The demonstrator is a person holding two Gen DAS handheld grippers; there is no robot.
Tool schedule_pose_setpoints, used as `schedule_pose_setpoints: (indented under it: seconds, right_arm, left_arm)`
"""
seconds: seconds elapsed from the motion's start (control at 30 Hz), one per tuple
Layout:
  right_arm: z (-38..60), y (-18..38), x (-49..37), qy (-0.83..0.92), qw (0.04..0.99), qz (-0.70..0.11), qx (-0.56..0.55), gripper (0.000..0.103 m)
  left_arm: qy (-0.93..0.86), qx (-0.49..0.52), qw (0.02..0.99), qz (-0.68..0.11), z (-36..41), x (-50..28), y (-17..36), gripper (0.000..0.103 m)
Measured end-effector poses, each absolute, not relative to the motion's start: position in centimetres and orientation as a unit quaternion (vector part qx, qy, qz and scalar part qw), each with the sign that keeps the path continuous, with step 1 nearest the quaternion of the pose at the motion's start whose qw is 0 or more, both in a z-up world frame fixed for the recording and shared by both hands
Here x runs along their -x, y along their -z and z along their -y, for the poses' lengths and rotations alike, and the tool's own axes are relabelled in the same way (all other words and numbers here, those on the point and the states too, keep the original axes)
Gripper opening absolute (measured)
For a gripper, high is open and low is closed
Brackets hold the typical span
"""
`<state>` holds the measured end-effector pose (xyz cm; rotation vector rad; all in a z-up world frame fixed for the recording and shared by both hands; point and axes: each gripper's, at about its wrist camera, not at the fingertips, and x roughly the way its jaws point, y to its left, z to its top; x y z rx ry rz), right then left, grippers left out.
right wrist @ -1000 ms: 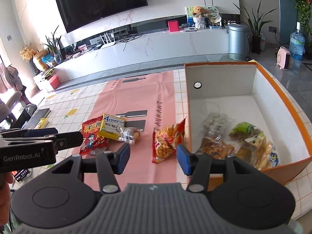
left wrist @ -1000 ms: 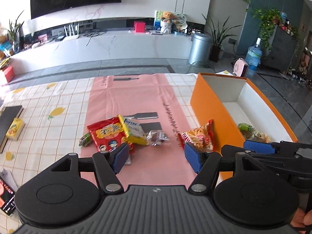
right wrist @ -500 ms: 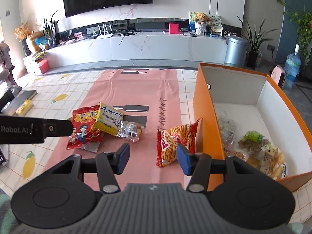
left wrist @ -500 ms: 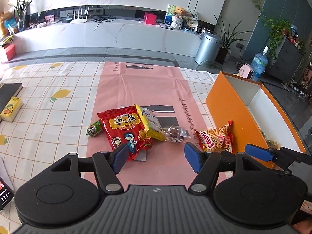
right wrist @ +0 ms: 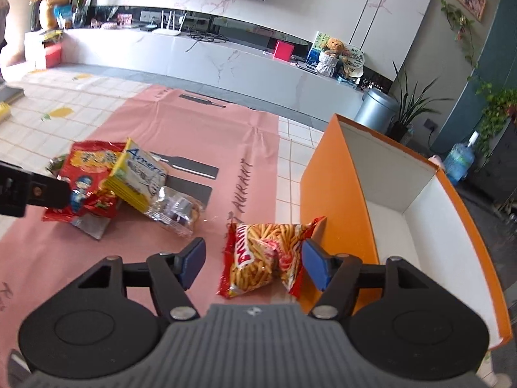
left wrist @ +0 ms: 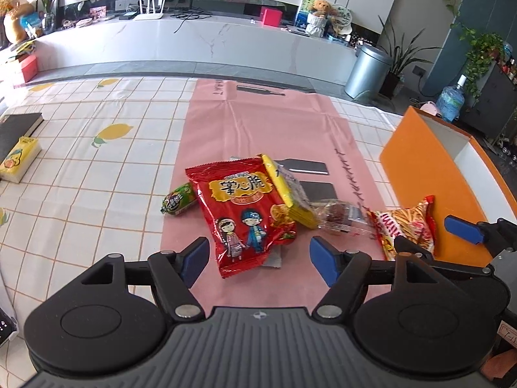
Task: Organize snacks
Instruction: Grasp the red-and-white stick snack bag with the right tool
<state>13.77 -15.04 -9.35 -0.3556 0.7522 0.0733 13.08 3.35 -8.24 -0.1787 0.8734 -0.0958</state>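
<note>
My left gripper (left wrist: 258,258) is open, its blue pads either side of the near end of a red snack bag (left wrist: 242,216) on the pink mat (left wrist: 274,129). A yellow packet (left wrist: 287,194), a clear-wrapped snack (left wrist: 339,216) and a small green snack (left wrist: 179,199) lie beside the bag. My right gripper (right wrist: 253,260) is open around a red bag of fries sticks (right wrist: 261,252), which leans against the orange box (right wrist: 336,200). The same fries bag (left wrist: 404,226) and a right fingertip (left wrist: 462,229) show in the left wrist view.
The table carries a checked lemon-print cloth (left wrist: 80,177). A yellow carton (left wrist: 19,163) and a black book (left wrist: 16,126) lie at its left edge. The orange box's white inside (right wrist: 436,226) is open at the top. A TV console stands beyond the table.
Both grippers have moved forward and down toward the snacks. The left now brackets the red bag, the right brackets the fries bag. The snacks have not moved.
</note>
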Motion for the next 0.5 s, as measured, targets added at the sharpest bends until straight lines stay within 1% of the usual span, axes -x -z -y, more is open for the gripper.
schedule_pose_setpoints:
  seconds: [0.1, 0.3, 0.5]
  right_arm:
    - [14.7, 10.3, -14.5, -0.036, 0.91, -0.362, 0.196, 0.066]
    - [13.9, 12.2, -15.4, -0.043, 0.897, -0.368, 0.242, 0.066]
    - [13.8, 13.4, -15.8, -0.047, 0.892, -0.362, 0.266, 0.067]
  left_arm:
    - [0.056, 0.091, 0.902, -0.417, -3.2, -13.3, 8.5, 0.083]
    - [0.082, 0.047, 0.91, -0.404, -1.4, -13.6, 8.7, 0.083]
    - [0.096, 0.056, 0.909, -0.401, -1.4, -13.7, 8.8, 0.082]
